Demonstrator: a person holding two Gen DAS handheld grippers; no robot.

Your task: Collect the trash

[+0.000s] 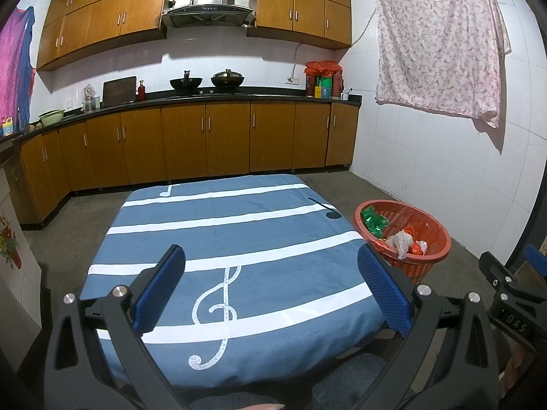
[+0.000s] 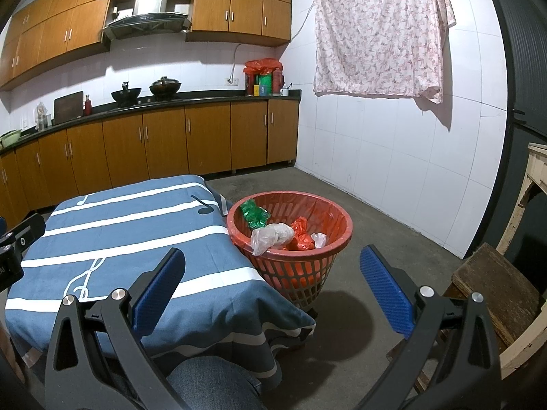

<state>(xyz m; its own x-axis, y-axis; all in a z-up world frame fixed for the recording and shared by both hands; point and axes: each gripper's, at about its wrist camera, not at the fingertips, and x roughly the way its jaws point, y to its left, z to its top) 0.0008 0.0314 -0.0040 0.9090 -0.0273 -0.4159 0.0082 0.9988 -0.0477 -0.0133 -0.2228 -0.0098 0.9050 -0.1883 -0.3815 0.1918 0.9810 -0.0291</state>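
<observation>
A red plastic basket stands on the floor at the table's right side; it also shows in the left wrist view. In it lie a green wrapper, a whitish bag, a red bag and a small white scrap. My left gripper is open and empty above the near part of the table. My right gripper is open and empty, held near the table's right corner, short of the basket. The blue music-note tablecloth carries no trash.
Wooden kitchen cabinets and a worktop with pans run along the far wall. A flowered cloth hangs on the white right wall. A wooden stool stands at the right. Concrete floor lies around the basket.
</observation>
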